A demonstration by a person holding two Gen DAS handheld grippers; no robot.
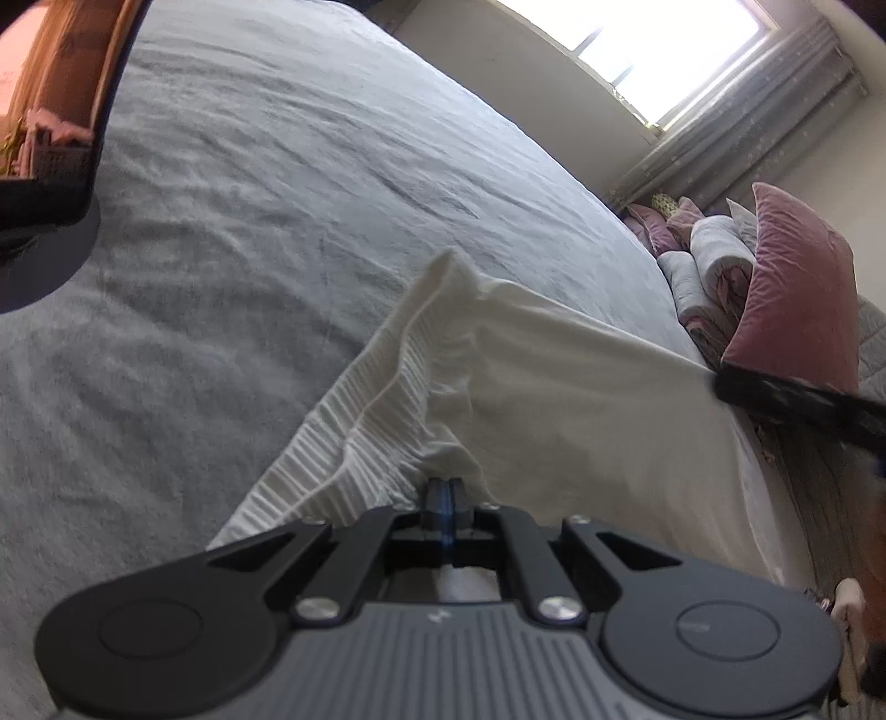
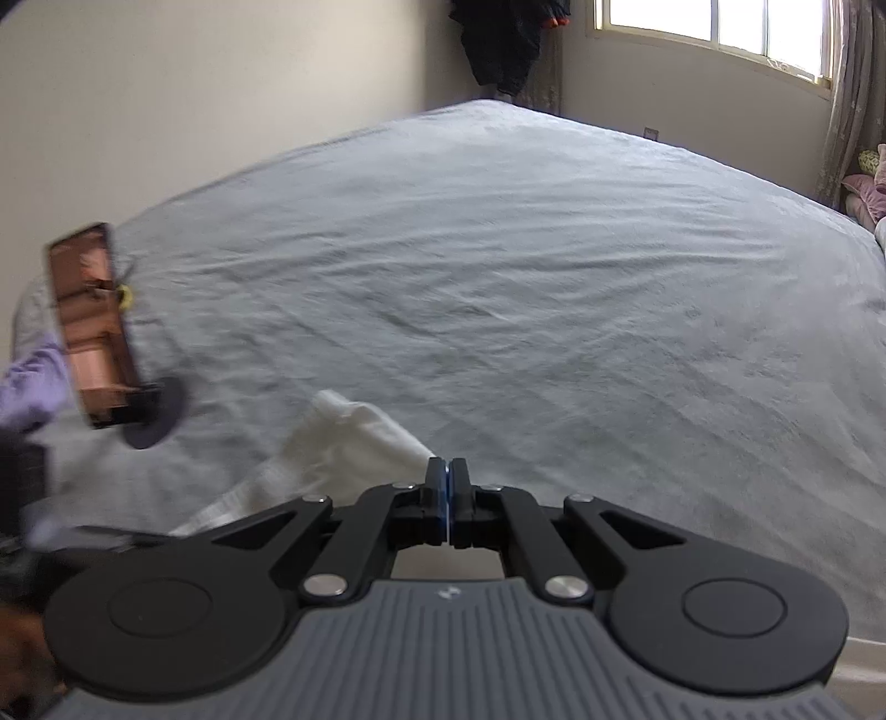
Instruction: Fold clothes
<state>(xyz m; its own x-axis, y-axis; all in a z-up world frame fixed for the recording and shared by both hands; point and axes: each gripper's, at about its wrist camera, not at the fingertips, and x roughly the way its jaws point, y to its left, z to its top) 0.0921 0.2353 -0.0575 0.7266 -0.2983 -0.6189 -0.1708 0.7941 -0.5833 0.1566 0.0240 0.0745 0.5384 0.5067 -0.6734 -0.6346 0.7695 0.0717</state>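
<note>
A white garment (image 1: 498,360) with a ribbed, gathered band (image 1: 382,410) is stretched above the grey bed (image 1: 249,194). My left gripper (image 1: 447,487) is shut on the garment just below the gathered band. In the left wrist view the right gripper's dark finger (image 1: 797,404) pinches the garment's far edge. In the right wrist view my right gripper (image 2: 446,471) is shut on the white garment (image 2: 343,437), which bunches to its left over the bed (image 2: 498,277). The left gripper's body and mirror (image 2: 94,327) show at the left.
Pink and grey pillows and rolled bedding (image 1: 775,277) are piled at the bed's right side under a curtained window (image 1: 664,50). Dark clothes (image 2: 504,39) hang on the far wall. A lilac cloth (image 2: 27,382) lies at the left.
</note>
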